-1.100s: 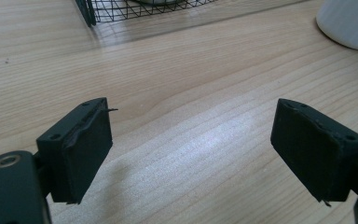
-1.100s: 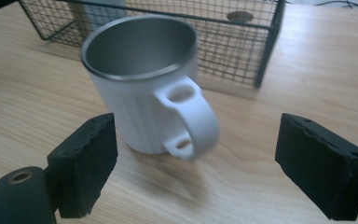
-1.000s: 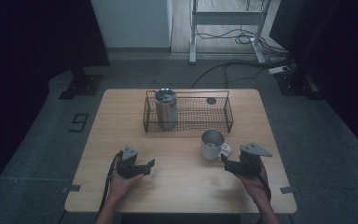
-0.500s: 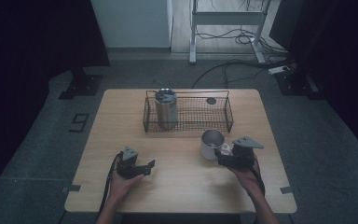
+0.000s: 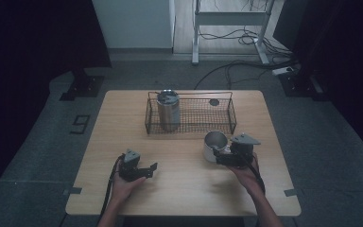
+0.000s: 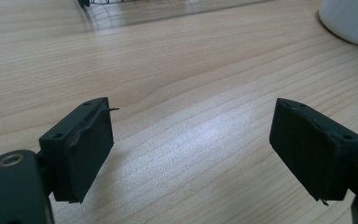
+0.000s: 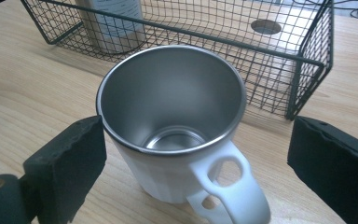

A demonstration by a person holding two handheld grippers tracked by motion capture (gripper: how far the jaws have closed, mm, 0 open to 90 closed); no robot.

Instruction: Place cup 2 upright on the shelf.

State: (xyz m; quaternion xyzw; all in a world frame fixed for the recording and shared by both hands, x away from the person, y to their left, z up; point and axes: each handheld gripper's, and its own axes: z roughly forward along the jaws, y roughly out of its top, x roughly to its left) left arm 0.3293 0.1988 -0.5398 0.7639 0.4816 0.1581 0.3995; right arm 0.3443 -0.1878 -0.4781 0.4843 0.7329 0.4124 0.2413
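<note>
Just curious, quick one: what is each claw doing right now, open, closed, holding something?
Left claw: open, holding nothing, over bare table.
Right claw: open around the white mug, not gripping it.

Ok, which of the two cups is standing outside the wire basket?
The white mug with the handle, between the right gripper's open jaws. The taller steel tumbler stands inside the basket.

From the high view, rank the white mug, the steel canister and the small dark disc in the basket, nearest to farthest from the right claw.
1. White mug: between the open jaws of the right claw, on the table in front of the basket.
2. Small dark disc: on the floor of the wire basket, right end.
3. Steel canister: upright at the basket's left end.
</note>
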